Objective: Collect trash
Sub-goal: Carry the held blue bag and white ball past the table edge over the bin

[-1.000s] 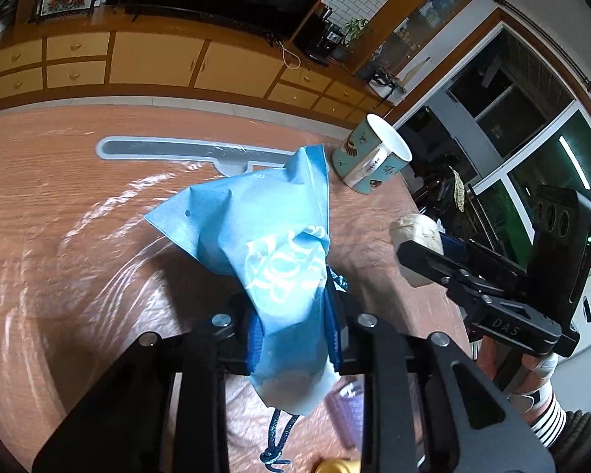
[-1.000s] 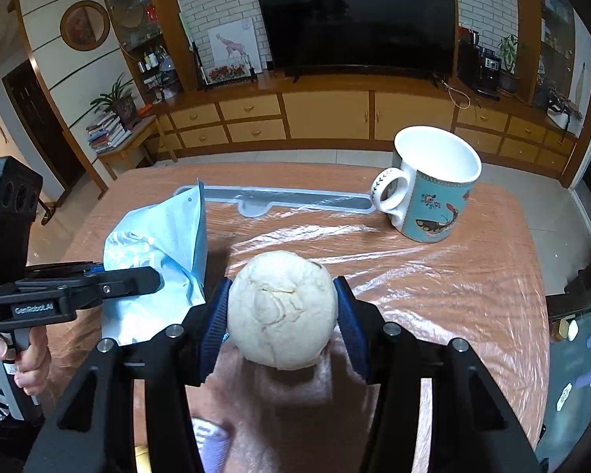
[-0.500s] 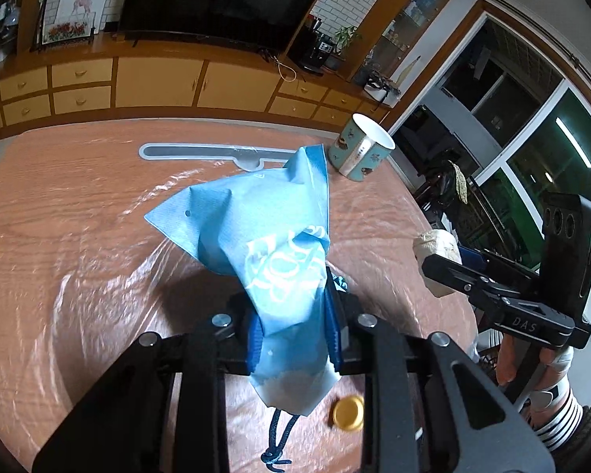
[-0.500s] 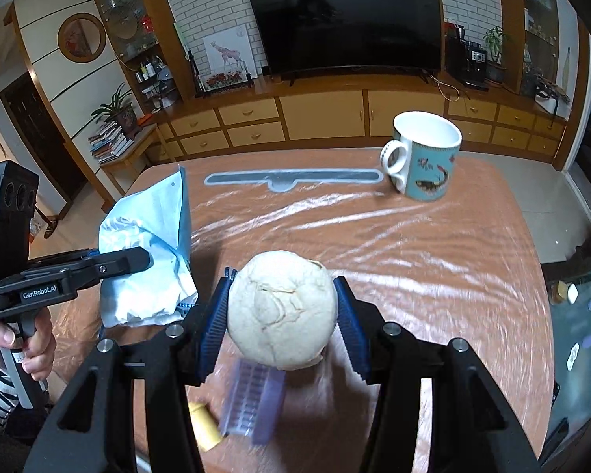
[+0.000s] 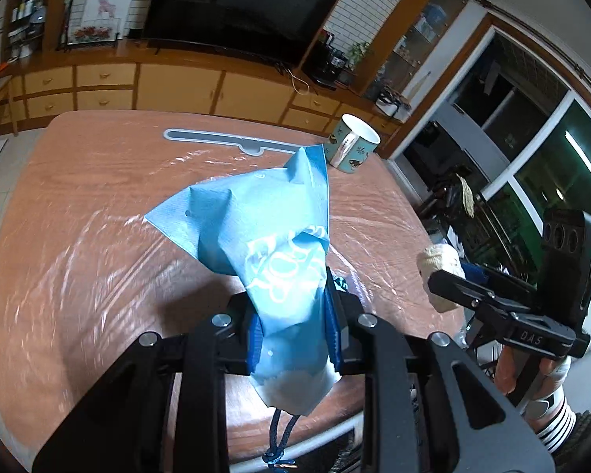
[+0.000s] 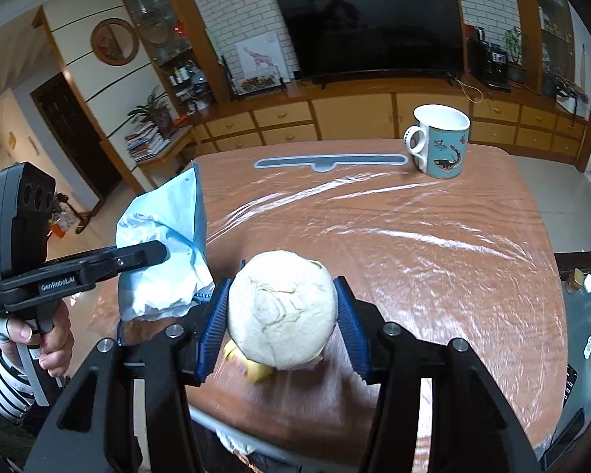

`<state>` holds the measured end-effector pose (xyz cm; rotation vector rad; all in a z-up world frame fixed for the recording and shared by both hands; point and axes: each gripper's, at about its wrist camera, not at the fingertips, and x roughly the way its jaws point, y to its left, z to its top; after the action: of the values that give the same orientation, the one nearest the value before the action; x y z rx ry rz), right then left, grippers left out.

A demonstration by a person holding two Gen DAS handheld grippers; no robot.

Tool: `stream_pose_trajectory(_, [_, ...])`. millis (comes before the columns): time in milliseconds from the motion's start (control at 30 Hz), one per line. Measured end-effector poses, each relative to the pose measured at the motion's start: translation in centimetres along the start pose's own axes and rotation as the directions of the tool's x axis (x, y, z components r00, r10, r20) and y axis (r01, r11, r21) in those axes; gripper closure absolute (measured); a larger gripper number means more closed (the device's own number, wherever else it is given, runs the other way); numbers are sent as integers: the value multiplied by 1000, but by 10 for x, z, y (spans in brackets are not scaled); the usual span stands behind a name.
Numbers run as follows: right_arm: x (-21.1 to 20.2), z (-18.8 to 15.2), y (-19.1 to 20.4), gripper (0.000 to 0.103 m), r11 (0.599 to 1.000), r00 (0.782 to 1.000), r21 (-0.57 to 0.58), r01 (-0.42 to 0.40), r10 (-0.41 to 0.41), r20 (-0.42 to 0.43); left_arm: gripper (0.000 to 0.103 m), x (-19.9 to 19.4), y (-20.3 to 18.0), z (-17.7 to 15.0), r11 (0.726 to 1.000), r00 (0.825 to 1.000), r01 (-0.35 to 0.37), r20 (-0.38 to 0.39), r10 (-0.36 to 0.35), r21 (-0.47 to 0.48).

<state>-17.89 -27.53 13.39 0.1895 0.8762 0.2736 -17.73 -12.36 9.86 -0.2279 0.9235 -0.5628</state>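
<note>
My left gripper (image 5: pixel 293 331) is shut on a crumpled light blue bag (image 5: pixel 264 232) and holds it above the near edge of the table; the bag also shows in the right wrist view (image 6: pixel 165 244). My right gripper (image 6: pixel 281 315) is shut on a round cream-white ball of crumpled paper (image 6: pixel 281 307), held above the near table edge. That ball also shows in the left wrist view (image 5: pixel 441 272), to the right of the bag. A small yellow thing (image 6: pixel 256 370) lies on the table under the ball, mostly hidden.
The wooden table (image 6: pixel 433 236) is covered with clear plastic film. A teal patterned mug (image 6: pixel 441 142) stands at the far right. A flat grey strip (image 6: pixel 331 161) lies along the far edge. Cabinets and a TV stand beyond.
Both grippers have pulled back and up from the table, still holding the bag and the paper ball. The mug now looks smaller and farther. A purple item seen earlier is out of view.
</note>
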Motion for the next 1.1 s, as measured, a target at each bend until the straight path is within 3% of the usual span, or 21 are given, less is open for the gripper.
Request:
stream_pose_trajectory(267, [-38, -32, 11, 52, 996, 998, -60, -61, 60, -3, 75, -36, -19, -38, 998, 998, -45, 51, 47, -40])
stream_pose_trajectory(533, [-58, -63, 25, 52, 988, 993, -105, -114, 112, -28, 75, -58, -34, -81, 995, 996, -84, 36, 86, -59])
stream_pose_trajectory(1100, [-63, -101, 53, 52, 993, 992, -68, -100, 95, -77, 75, -62, -37, -119, 999, 998, -34, -47, 33, -24])
